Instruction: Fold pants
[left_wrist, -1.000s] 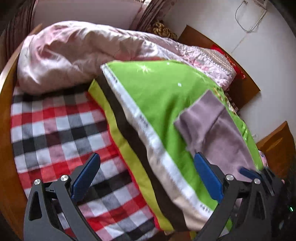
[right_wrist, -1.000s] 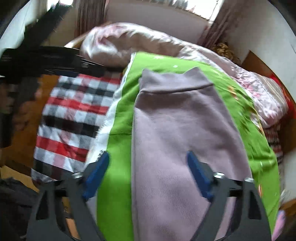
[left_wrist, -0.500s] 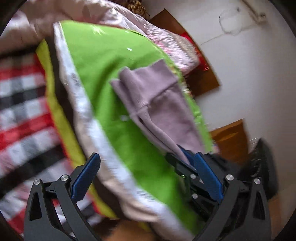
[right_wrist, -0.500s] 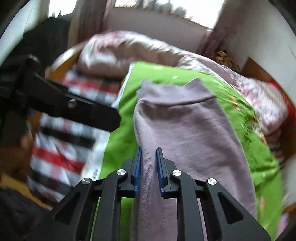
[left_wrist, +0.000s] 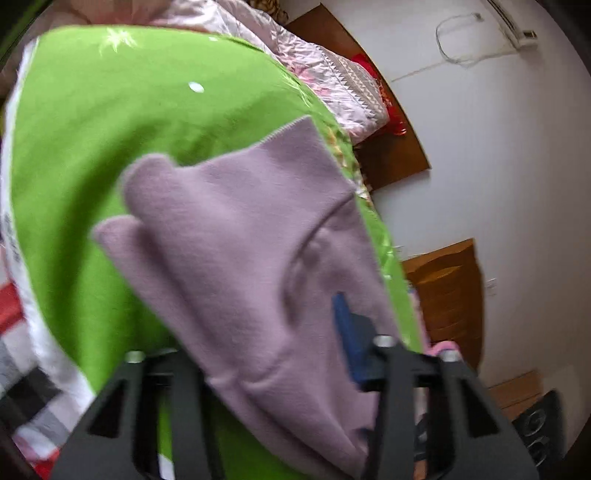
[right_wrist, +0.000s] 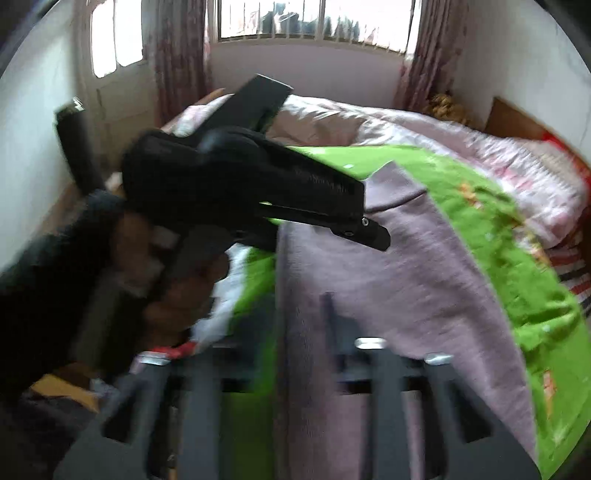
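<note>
Fleece pants, soft lilac, are draped on a green blanket on the bed; left hand-held gripper closing over them, right hand-held gripper just spread.

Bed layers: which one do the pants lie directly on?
The green blanket. The lilac pants rest on its plain green field; the checked sheet shows only past its white border, and the pink quilt is bunched beyond it.

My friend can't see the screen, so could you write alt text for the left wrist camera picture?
Lilac pants lie on a bright green blanket on a bed, with the left gripper closing on a fold of their cloth at the near end. Behind are a pink quilt, a white wall and wooden furniture.
</note>
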